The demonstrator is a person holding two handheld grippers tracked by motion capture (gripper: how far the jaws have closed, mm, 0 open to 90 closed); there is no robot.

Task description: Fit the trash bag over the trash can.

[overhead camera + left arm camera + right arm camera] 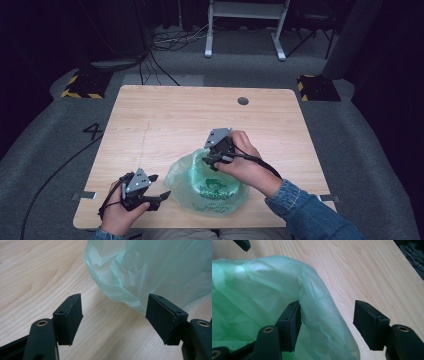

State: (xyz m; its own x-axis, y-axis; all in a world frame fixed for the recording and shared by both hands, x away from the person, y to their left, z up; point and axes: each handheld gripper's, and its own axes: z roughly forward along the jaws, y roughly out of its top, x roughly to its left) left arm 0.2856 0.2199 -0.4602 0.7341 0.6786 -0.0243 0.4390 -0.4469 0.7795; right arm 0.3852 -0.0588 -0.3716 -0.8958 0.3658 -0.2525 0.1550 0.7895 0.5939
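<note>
high view: one green plastic bag lies crumpled near the bench's near edge, right of middle. two claws. right claw stands released over the bag's far rim, one pad inside touching the film. left claw gapes empty, just beside the bag's left side. one cable hole near the far edge.

Bright, even light on the table (dark surroundings), with soft shadows and slightly soft close-ups.
</note>
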